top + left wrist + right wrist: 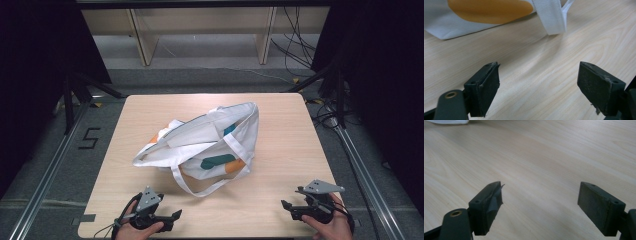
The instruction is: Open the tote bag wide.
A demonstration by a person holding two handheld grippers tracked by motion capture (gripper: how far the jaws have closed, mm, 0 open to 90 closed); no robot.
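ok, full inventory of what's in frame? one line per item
tote bag: 1, white with teal and orange patches, lying crumpled mid-table, straps loose
table: 1, light wood, centre of the high view
frame legs: 2, pale wood, on the floor beyond the table
cables: several, black, on the floor at far right
floor mark "5": 1, black, left of the table
left hand-held gripper: 1, black, near left edge, jaws open, nothing between them
right hand-held gripper: 1, black, near right edge, jaws open, nothing between them

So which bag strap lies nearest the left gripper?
The front strap, looped flat on the table toward the left gripper; the other strap lies on top of the bag.
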